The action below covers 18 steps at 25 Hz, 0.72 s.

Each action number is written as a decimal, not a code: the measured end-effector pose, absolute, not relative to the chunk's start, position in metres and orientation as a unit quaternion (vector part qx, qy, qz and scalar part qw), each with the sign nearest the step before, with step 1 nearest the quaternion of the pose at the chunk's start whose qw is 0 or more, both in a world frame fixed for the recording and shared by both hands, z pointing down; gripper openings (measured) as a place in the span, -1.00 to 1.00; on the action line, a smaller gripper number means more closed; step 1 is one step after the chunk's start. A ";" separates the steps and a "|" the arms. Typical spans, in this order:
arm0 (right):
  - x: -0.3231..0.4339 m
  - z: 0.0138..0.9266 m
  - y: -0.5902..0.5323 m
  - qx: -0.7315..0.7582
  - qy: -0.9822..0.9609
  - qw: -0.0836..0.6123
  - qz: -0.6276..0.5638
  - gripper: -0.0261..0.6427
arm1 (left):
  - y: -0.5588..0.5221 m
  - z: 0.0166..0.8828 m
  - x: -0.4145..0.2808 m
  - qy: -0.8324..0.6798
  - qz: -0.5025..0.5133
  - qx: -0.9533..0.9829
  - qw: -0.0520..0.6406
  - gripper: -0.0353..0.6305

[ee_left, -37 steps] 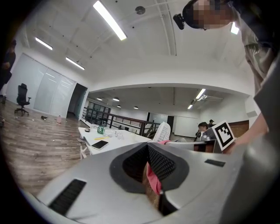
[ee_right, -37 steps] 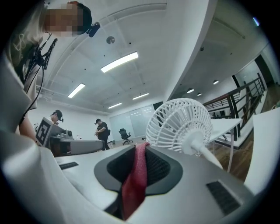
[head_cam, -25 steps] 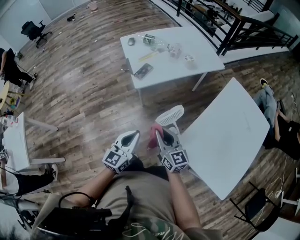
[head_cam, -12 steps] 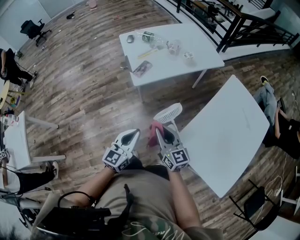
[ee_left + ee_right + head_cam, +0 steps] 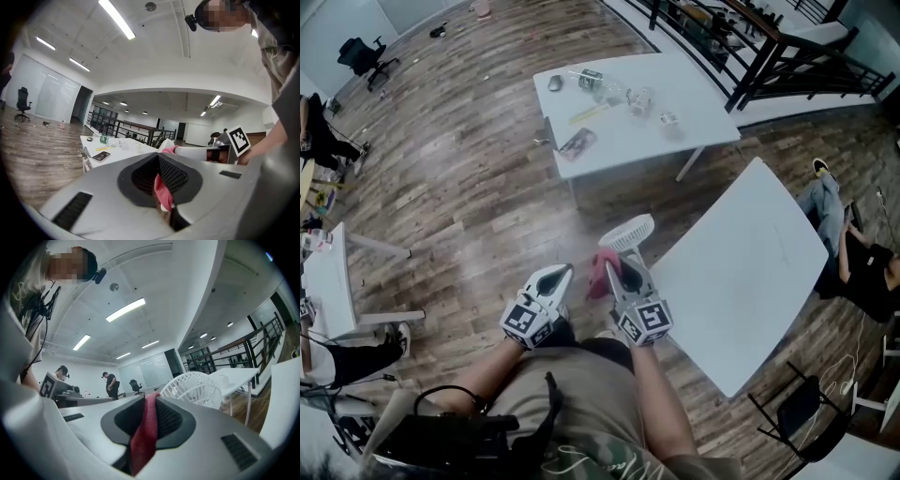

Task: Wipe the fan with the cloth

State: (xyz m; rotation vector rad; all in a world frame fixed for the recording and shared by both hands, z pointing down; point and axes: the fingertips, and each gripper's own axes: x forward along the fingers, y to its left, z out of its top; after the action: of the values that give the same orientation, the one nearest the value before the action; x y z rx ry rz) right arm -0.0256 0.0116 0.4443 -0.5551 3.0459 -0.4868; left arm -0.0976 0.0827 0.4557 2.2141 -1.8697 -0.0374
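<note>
Small white round-grilled fan [image 5: 627, 232] at the white counter's [image 5: 741, 281] left corner, red cloth [image 5: 598, 274] just beside it, pinched in the right gripper [image 5: 615, 269], left gripper [image 5: 561, 273] nearby, jaws closed, a pink sliver between them

Cloth [image 5: 143, 437]: red-pink textile, fine knit weave visible, matt, soft folds. Pads [image 5: 171, 420] of right claw [image 5: 151, 398]: black, rubber-like, ribbed grid texture, matt. Shells of right claw and left claw [image 5: 158, 156]: grey moulded plastic, smooth, satin finish, faint sheen under the ceiling lights. Marker cube [image 5: 645, 321]: flat printed faces, black on white, matt. Fan [image 5: 199, 389]: white plastic, grille of thin ribs, smooth, slight gloss. Counter [image 5: 750, 272]: white top, smooth, matt, no visible grain. Floor [image 5: 469, 187]: wood-look planks, brown, streaked grain, low sheen with one pale glare patch. Railing [image 5: 769, 47]: dark bars, metal by the look, dull finish.
</note>
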 end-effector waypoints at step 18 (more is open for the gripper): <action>-0.015 0.426 0.002 -0.171 0.976 0.001 -0.135 -0.73 | 0.063 0.444 -0.081 -0.629 -0.019 0.768 0.118 -0.83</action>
State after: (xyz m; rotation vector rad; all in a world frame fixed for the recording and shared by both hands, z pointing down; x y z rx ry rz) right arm -0.0153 0.0015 0.4258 -0.5383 3.0635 -0.4230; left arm -0.0809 0.0634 0.4436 2.2470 -1.8408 -0.0559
